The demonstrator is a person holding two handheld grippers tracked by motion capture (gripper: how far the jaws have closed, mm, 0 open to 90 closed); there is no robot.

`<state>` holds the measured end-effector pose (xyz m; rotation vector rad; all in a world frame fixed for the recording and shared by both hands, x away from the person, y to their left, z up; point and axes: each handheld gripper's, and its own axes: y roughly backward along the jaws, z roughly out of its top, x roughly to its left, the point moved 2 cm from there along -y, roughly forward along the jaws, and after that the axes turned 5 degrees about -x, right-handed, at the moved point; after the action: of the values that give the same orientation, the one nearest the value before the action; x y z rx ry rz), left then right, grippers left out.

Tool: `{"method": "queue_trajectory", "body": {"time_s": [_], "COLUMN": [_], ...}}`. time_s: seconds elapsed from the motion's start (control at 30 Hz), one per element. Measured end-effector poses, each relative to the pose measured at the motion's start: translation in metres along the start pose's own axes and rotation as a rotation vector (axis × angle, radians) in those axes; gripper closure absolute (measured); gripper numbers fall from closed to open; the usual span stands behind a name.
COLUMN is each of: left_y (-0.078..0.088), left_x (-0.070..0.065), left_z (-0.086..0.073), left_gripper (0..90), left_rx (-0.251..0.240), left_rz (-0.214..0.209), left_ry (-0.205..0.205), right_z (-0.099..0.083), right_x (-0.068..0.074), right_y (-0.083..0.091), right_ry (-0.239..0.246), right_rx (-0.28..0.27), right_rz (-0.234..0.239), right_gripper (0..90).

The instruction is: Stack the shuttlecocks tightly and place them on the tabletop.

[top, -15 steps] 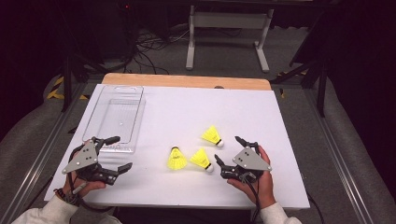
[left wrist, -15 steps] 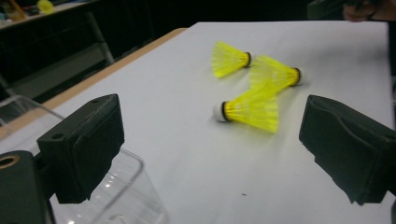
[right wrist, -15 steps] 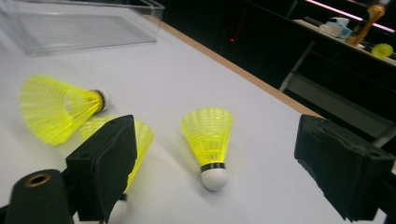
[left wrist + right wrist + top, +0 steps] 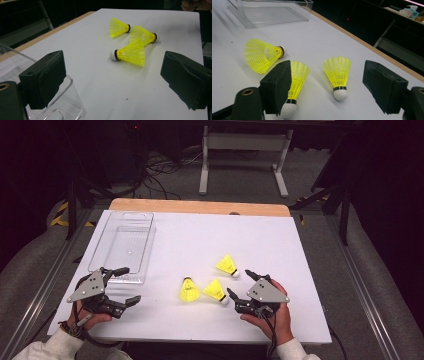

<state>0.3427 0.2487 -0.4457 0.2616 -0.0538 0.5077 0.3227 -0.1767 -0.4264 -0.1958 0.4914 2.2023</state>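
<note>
While three yellow shuttlecocks (image 4: 212, 281) lie near the worktop's (image 4: 200, 227) front edge, the right gripper (image 4: 241, 287) spreads empty fingers toward them, and the left gripper (image 4: 126, 285) waits released beside the clear tray (image 4: 120, 247).

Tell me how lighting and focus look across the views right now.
High view: white table evenly lit, surroundings dark, slightly soft. Left gripper view: shuttlecocks fairly sharp, near jaws blurred. Right gripper view: clear tray catches light glare, faint shadows under the shuttlecocks.

Yellow plastic shuttlecocks (image 4: 220, 289) (meshed skirts), clear glossy tray (image 4: 122, 245), matt tabletop (image 4: 200, 235)
</note>
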Motion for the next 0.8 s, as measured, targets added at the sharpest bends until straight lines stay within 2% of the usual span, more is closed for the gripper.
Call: {"method": "queue_trajectory", "body": {"time_s": [0.17,0.33,0.43,0.53,0.57,0.67,0.7,0.73,0.77,0.8], "left_y": [0.000,-0.003,-0.003,-0.001,0.000,-0.004,-0.011,-0.011,-0.020,-0.020], "left_x": [-0.002,-0.003,-0.006,-0.008,-0.009,-0.014,-0.018,-0.018,-0.024,-0.024], "left_z": [0.000,-0.003,-0.008,-0.010,-0.010,-0.010,-0.009,-0.009,-0.007,-0.007], "left_gripper": [7.3,7.9,8.5,8.9,9.9,12.9,13.6,14.2,15.8,16.4], "left_rx": [0.014,0.050,0.076,0.086,0.094,0.105,0.121,0.121,0.132,0.132], "left_rz": [-0.001,-0.014,-0.018,-0.018,-0.013,-0.002,0.002,0.002,-0.008,-0.008], "left_ry": [-0.015,-0.017,-0.020,-0.013,-0.013,0.004,0.001,0.001,-0.013,-0.013], "right_z": [0.010,0.019,0.022,0.023,0.024,0.025,0.025,0.025,0.025,0.025], "right_x": [0.010,0.017,0.019,0.022,0.028,0.033,0.033,0.032,0.030,0.029], "right_y": [-0.006,-0.017,-0.023,-0.026,-0.031,-0.036,-0.036,-0.037,-0.036,-0.035], "right_ry": [0.041,0.067,0.057,0.068,0.086,0.114,0.115,0.114,0.111,0.104], "right_rx": [0.043,0.045,0.048,0.051,0.066,0.073,0.072,0.070,0.065,0.059], "right_rz": [0.041,0.090,0.122,0.135,0.175,0.176,0.172,0.170,0.169,0.166], "right_gripper": [33.7,36.9,40.6,42.2,44.8,42.5,42.0,41.6,41.0,40.5]}}
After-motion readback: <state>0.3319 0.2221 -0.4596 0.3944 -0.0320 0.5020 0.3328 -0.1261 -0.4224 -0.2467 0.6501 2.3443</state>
